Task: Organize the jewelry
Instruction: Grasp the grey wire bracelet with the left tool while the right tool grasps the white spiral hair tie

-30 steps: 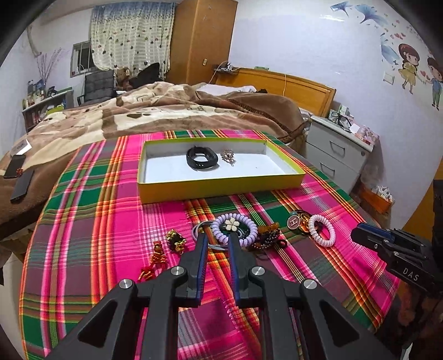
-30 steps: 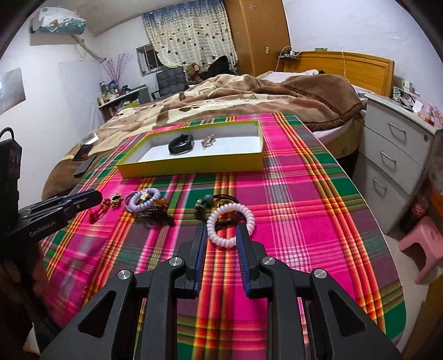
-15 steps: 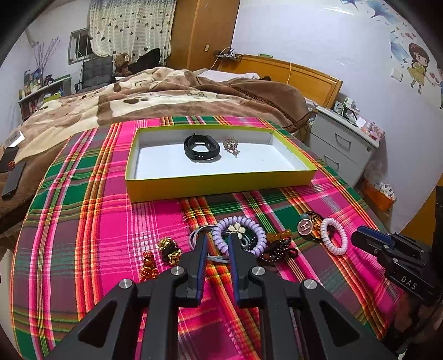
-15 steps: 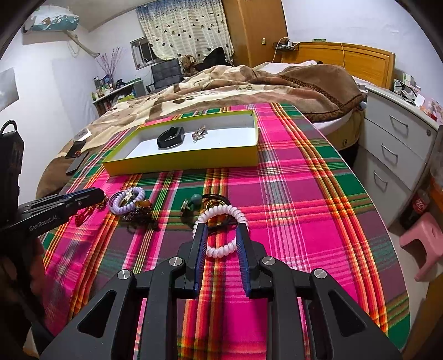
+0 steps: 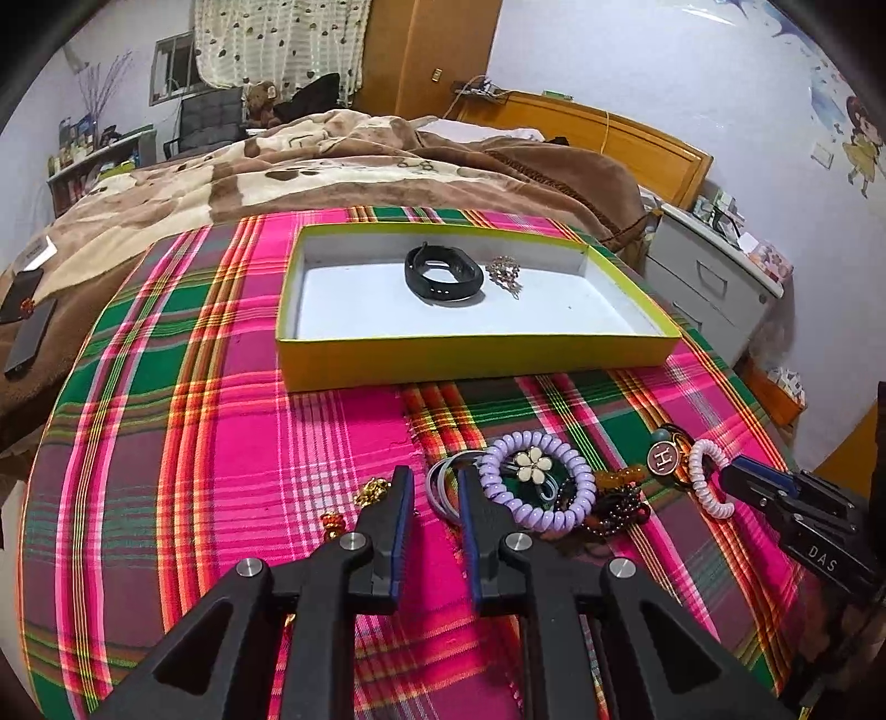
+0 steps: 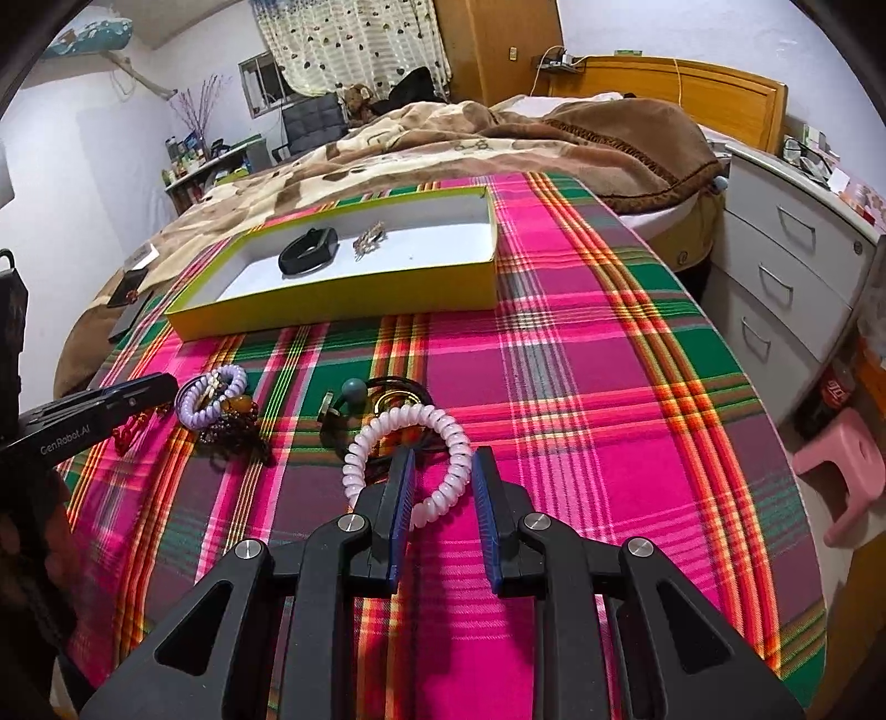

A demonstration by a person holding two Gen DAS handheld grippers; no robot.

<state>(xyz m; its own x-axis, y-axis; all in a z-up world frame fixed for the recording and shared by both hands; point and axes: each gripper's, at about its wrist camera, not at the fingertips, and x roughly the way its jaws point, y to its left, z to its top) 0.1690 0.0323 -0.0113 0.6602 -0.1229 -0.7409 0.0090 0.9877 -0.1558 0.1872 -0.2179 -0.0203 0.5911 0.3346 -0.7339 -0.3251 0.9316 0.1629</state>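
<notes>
Work surface: a table covered with a plaid cloth (image 5: 232, 443) in pink, green and orange, standing against a bed with a brown blanket (image 5: 332, 166).

Left gripper (image 5: 434, 482): jaws spread and, within the last half second, opened slightly further. Nothing is pinched. The gap between the fingertips frames bare cloth and the near edge of a set of grey rings (image 5: 443, 487). Just right of the right fingertip lies a purple coil bracelet (image 5: 534, 482) with a cream flower charm. Left of the left fingertip lie small gold charms (image 5: 374, 490).

Right gripper (image 6: 440, 471): jaws spread, not pressing. The near arc of a pale pink coil bracelet (image 6: 407, 459) lies between the two fingers. Whether the pads touch it cannot be told.

Beyond both grippers, across the cloth, sits a shallow yellow box (image 5: 470, 360) with a white floor. It contains a black band (image 5: 443, 271) and, just beside it, a small silver piece (image 5: 504, 274).

Room: a wooden headboard (image 6: 692, 94) and a white drawer unit (image 6: 792, 260) stand to the right of the right gripper, with a pink stool (image 6: 847, 471) below. A curtained window (image 5: 266, 44) and a wooden wardrobe (image 5: 426, 50) stand at the far wall.
</notes>
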